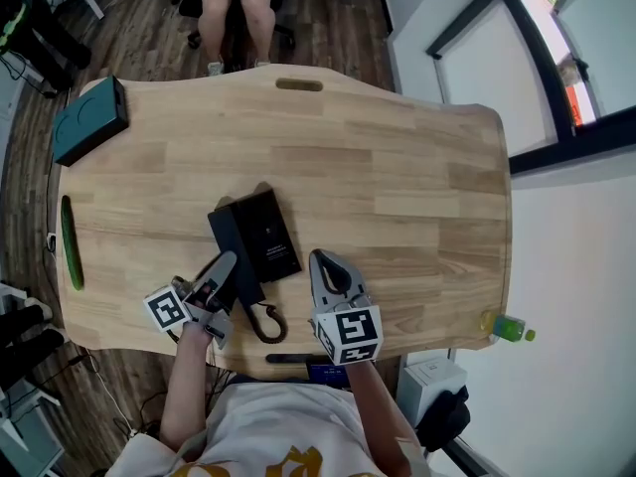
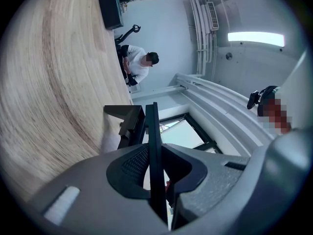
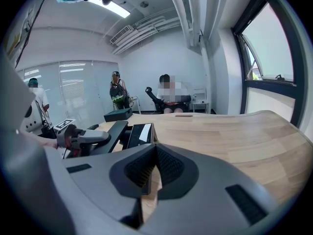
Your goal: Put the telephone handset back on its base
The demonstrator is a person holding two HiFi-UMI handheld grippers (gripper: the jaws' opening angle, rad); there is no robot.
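Observation:
The black telephone base (image 1: 260, 229) lies flat on the wooden table (image 1: 397, 167), near its front edge. The black handset (image 1: 238, 284) lies along the base's left side, and my left gripper (image 1: 223, 269) is shut on it. In the left gripper view the handset (image 2: 153, 131) shows as a thin black edge pinched between the pads. Its coiled cord (image 1: 268, 324) loops toward the table edge. My right gripper (image 1: 320, 259) hovers just right of the base, shut with nothing in it. The right gripper view shows the base (image 3: 139, 133) and the handset (image 3: 103, 130) to the left of that gripper (image 3: 155, 149).
A teal box (image 1: 89, 117) sits at the table's far left corner. A green strip (image 1: 68, 242) lies along the left edge. A person (image 1: 238, 8) sits at the far end. A green bottle (image 1: 509, 327) stands below the table's right corner.

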